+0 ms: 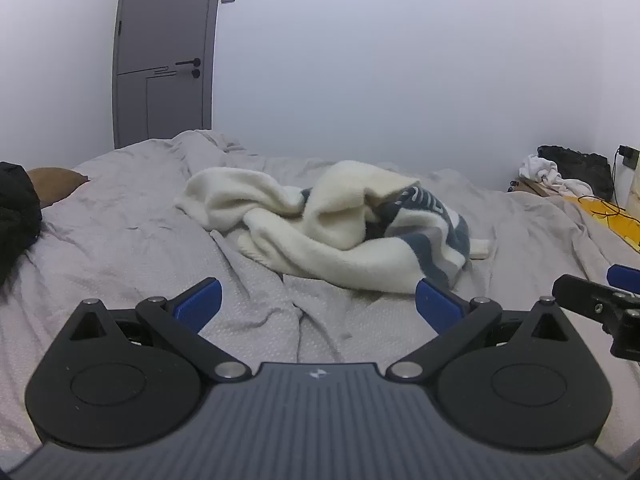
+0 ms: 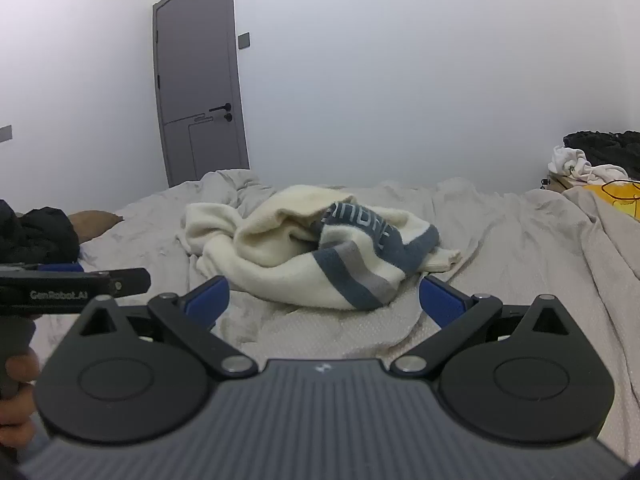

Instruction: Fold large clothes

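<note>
A cream sweater with blue and grey stripes point(image 1: 340, 228) lies crumpled in a heap on the grey bedsheet point(image 1: 140, 248); it also shows in the right wrist view point(image 2: 320, 252). My left gripper point(image 1: 318, 306) is open and empty, hovering over the sheet just short of the sweater's near edge. My right gripper point(image 2: 324, 300) is open and empty, close to the sweater's striped hem. Each gripper shows at the edge of the other's view, the right one point(image 1: 600, 300) and the left one point(image 2: 72, 284).
A grey door point(image 1: 164, 56) stands in the far wall. Dark clothing point(image 1: 16, 216) and a brown pillow point(image 1: 56, 186) lie at the left. A pile of black and white clothes point(image 2: 592, 160) and a yellow item point(image 2: 616, 196) sit at the right.
</note>
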`<move>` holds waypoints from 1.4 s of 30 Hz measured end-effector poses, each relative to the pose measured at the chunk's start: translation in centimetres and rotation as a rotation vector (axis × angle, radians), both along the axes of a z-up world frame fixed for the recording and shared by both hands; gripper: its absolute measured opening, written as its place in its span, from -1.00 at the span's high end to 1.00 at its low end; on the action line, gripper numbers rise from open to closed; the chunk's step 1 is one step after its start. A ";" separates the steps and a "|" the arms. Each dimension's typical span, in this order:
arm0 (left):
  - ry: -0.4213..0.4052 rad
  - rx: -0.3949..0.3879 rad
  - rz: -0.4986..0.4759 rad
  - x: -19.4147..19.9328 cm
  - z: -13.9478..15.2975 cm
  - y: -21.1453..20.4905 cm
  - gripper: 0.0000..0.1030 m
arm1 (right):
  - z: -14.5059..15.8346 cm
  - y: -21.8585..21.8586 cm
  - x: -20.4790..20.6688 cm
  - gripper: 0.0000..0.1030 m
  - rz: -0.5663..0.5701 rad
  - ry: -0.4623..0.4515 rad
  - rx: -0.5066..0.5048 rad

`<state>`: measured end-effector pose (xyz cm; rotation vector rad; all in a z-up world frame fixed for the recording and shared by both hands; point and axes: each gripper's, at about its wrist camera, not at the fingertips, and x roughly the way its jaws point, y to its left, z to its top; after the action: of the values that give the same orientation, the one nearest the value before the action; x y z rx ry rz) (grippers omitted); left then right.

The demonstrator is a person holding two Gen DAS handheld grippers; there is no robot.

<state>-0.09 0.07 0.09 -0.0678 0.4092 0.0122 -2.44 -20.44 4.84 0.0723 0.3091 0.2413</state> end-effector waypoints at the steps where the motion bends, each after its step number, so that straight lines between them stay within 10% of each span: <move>1: 0.007 0.003 0.001 0.0 0.0 0.0 -1.00 | 0.0 0.1 0.0 -1.00 0.001 -0.004 -0.004; 42: 0.001 0.003 0.015 -0.3 0.1 0.3 -1.00 | -0.4 0.3 0.2 -1.00 -0.010 0.006 -0.022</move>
<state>-0.40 0.41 0.23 -0.0674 0.4095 0.0273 -2.22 -20.16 4.48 0.0524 0.3173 0.2279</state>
